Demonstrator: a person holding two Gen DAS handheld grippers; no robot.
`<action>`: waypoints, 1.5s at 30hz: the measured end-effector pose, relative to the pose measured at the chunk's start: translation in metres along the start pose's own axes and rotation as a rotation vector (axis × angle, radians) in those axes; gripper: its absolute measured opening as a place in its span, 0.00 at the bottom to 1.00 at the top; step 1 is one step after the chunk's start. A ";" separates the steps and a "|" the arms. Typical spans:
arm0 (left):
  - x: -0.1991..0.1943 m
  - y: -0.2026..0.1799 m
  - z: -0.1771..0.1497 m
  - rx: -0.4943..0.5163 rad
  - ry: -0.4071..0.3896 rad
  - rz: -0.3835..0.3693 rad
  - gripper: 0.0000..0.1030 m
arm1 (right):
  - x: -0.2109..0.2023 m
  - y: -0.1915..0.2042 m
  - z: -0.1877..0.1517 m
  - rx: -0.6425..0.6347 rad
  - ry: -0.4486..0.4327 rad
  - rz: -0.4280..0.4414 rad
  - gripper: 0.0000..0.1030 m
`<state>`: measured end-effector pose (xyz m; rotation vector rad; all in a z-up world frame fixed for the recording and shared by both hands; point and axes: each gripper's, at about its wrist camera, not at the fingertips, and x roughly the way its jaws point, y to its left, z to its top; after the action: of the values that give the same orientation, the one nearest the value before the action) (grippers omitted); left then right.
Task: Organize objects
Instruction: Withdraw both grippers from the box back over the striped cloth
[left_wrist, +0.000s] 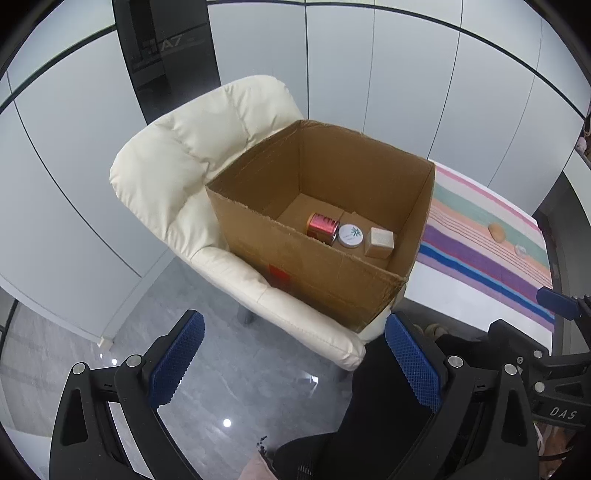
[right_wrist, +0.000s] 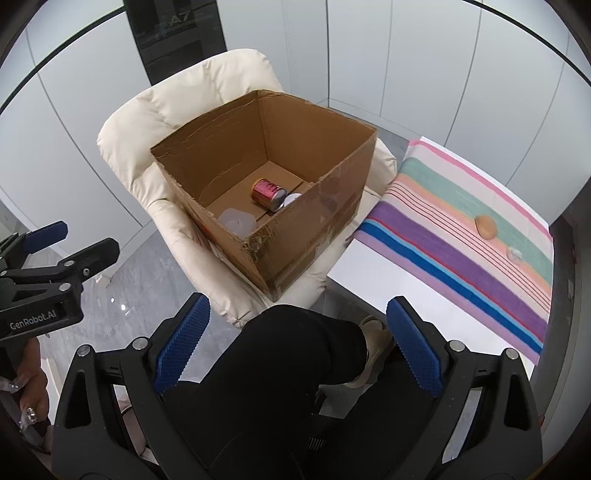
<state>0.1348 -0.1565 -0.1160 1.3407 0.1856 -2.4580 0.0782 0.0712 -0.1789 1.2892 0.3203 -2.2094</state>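
One cream armchair (left_wrist: 177, 177) carries one open cardboard box (left_wrist: 332, 266), with one striped surface (right_wrist: 461, 236) at its 3 o'clock. The box holds one red can (left_wrist: 322, 226), one white round tin (left_wrist: 350, 235), one tan cube (left_wrist: 380, 242) and one clear lid (right_wrist: 236, 220); one brown egg-like piece (right_wrist: 485, 226) and one small clear item (right_wrist: 514, 254) sit on the cloth. Both the left hand-held gripper (left_wrist: 295, 365) and right hand-held gripper (right_wrist: 297, 347) are spread, empty; likely next: swing right to 2 o'clock, straddle the egg-like piece, close gently.
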 end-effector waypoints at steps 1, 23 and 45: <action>0.001 0.000 0.000 0.002 -0.005 0.001 0.96 | 0.000 -0.001 0.000 0.005 0.001 0.000 0.95; 0.011 -0.102 0.025 0.195 -0.041 -0.151 0.96 | -0.042 -0.096 -0.036 0.232 -0.045 -0.159 0.95; 0.037 -0.227 0.038 0.359 0.035 -0.253 0.96 | -0.066 -0.237 -0.102 0.515 -0.043 -0.284 0.95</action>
<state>0.0068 0.0375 -0.1364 1.5899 -0.0895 -2.7783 0.0415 0.3349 -0.1916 1.5274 -0.1027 -2.6711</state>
